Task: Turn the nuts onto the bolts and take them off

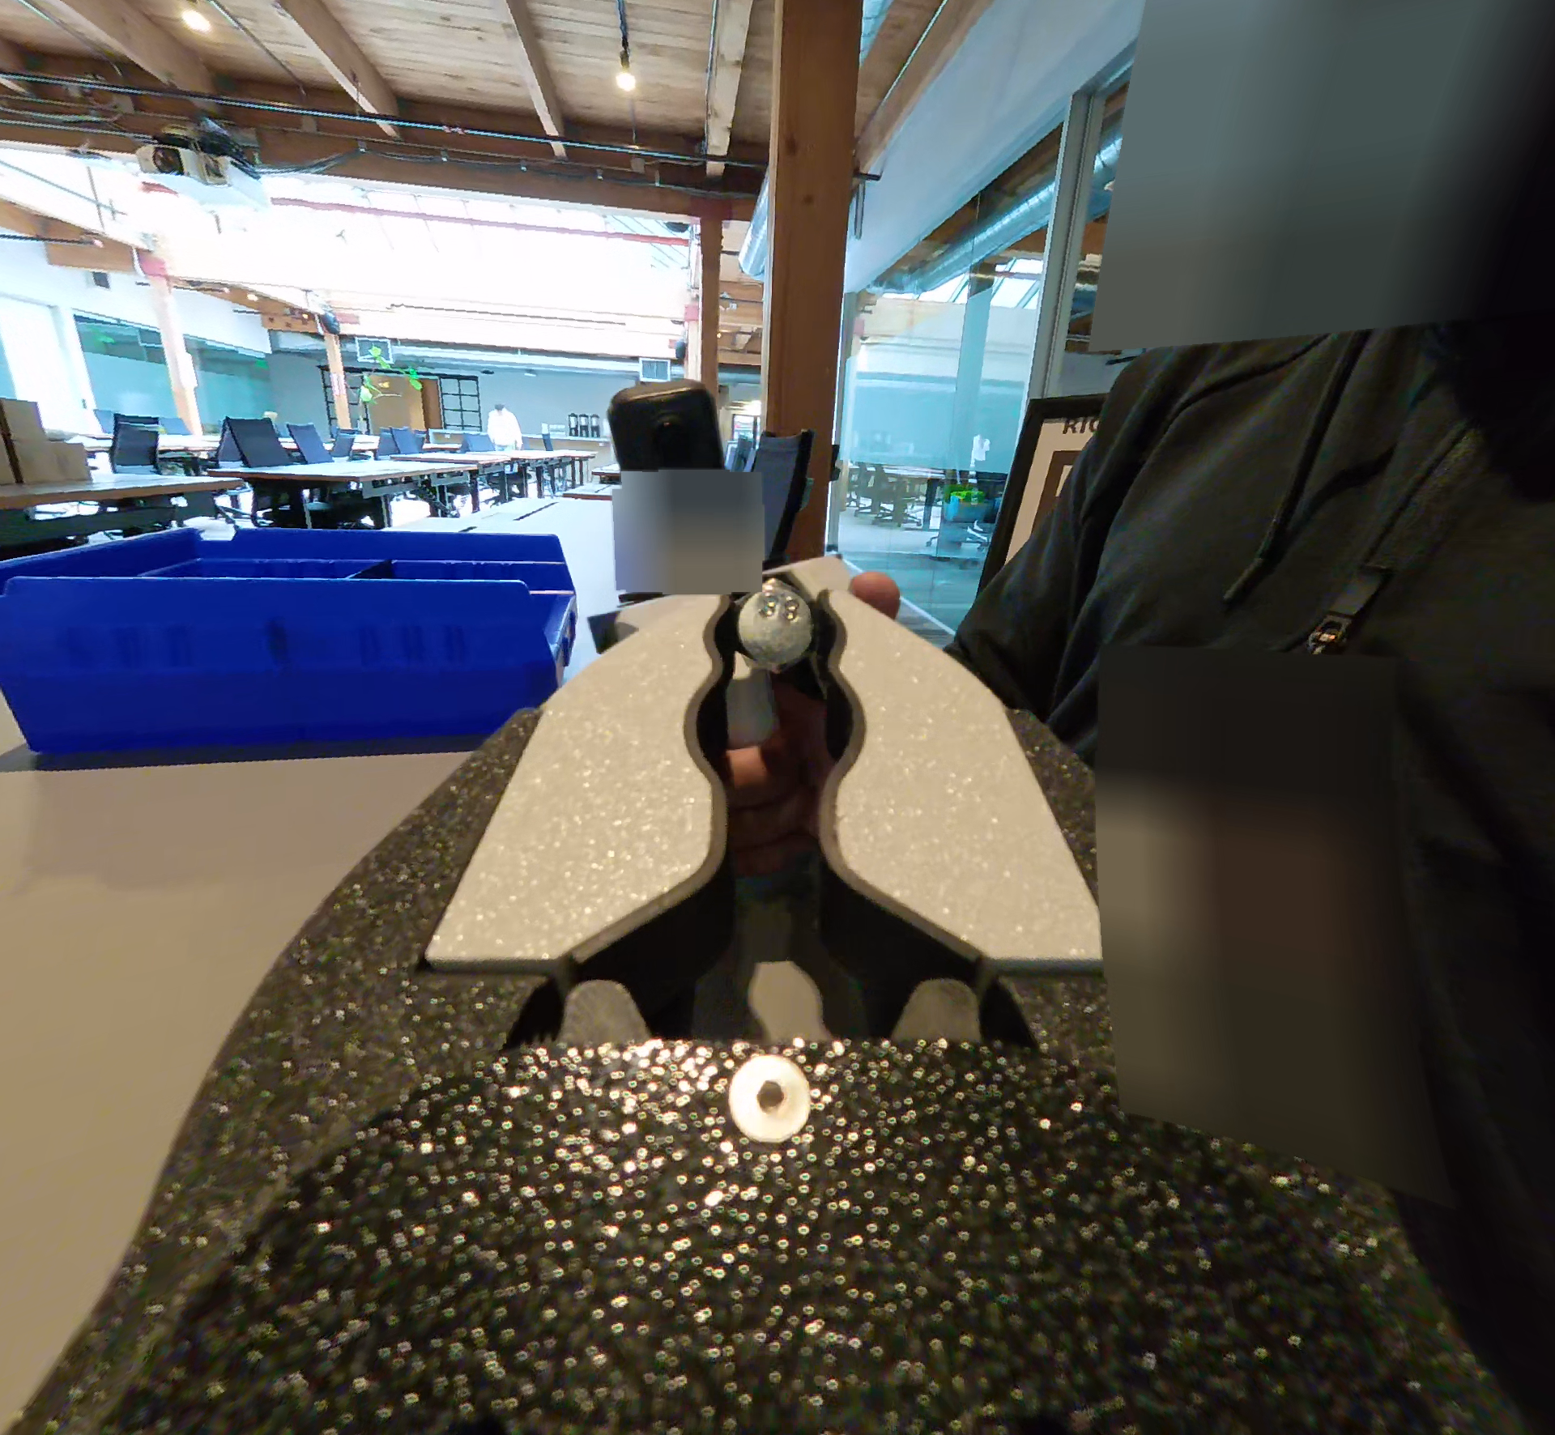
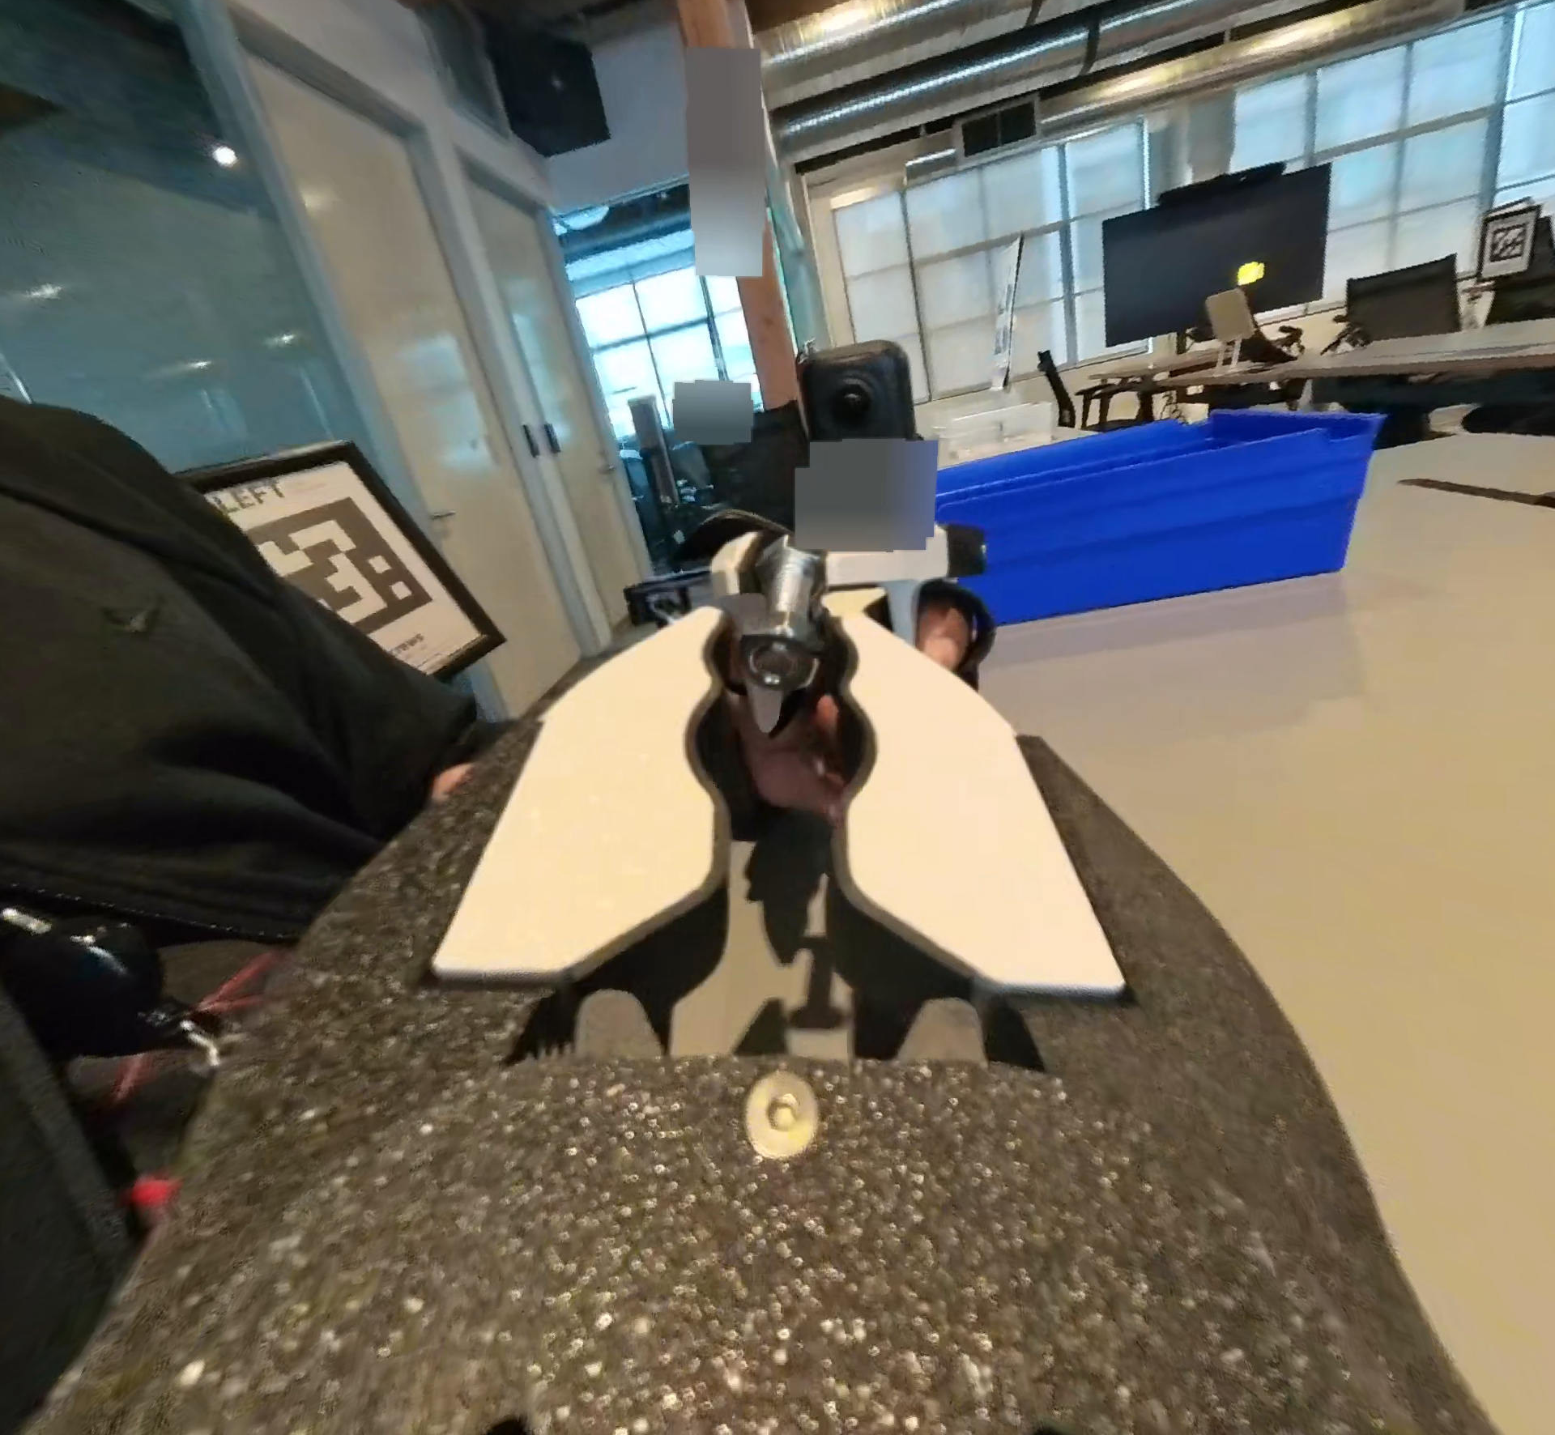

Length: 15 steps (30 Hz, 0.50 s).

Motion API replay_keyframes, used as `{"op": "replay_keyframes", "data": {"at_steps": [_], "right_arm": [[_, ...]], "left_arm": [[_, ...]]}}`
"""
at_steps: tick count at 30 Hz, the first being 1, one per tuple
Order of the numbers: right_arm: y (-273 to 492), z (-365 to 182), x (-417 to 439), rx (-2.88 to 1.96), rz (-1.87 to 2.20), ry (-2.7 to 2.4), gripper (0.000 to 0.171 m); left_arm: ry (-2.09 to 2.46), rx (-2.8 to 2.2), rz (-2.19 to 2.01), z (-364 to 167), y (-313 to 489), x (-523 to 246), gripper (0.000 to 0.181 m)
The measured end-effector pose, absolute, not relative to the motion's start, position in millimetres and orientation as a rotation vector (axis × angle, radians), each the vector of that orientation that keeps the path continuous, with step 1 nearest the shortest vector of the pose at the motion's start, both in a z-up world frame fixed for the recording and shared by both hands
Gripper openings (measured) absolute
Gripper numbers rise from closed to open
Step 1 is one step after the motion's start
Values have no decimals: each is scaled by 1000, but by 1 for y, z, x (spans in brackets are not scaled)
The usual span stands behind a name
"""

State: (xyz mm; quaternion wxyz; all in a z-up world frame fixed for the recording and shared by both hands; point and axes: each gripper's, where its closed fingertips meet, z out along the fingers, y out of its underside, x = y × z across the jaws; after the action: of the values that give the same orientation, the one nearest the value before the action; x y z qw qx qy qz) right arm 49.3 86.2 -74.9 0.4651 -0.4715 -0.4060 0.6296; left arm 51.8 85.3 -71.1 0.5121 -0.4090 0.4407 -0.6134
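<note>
Left wrist view: left gripper [image 1: 774,629] has its fingers drawn narrow round the rounded head of a bolt [image 1: 774,627], held up in the air w/ the head toward the camera; the shank runs away behind it, so the nut can't be seen from here. A thumb tip shows just right of the bolt head, and the other gripper's camera sits just beyond the bolt. Blue bin [image 1: 278,637] lies well left of the bolt on the grey table [image 1: 168,932], w/ bare table between, so plenty of room on that side; the person's dark jacket crowds the right. Right wrist view: right gripper [image 2: 778,658] is closed narrow on a nut [image 2: 770,663] at the near end of the threaded bolt [image 2: 787,566]; the left gripper's pale fingers [image 2: 883,566] clamp the bolt's far part. Judgement: nut is engaged on the thread but near the tip, so most of the turning is prob. left — the view is blurred, so whether it's going on or coming off can't be told. Bin sits right of the bolt, well apart; jacket and a framed marker board [image 2: 353,553] close in on the left.
</note>
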Motion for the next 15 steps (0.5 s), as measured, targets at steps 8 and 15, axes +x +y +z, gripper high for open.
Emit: {"op": "replay_keyframes", "data": {"at_steps": [8, 15], "right_arm": [[99, -87, 48, -997, 768, -1159, 18], [99, -81, 46, -897, 489, -1135, 41]], "left_arm": [[970, -1095, -1650, -78, 97, 52, 17], [916, -1071, -1681, -74, 101, 45, 17]]}}
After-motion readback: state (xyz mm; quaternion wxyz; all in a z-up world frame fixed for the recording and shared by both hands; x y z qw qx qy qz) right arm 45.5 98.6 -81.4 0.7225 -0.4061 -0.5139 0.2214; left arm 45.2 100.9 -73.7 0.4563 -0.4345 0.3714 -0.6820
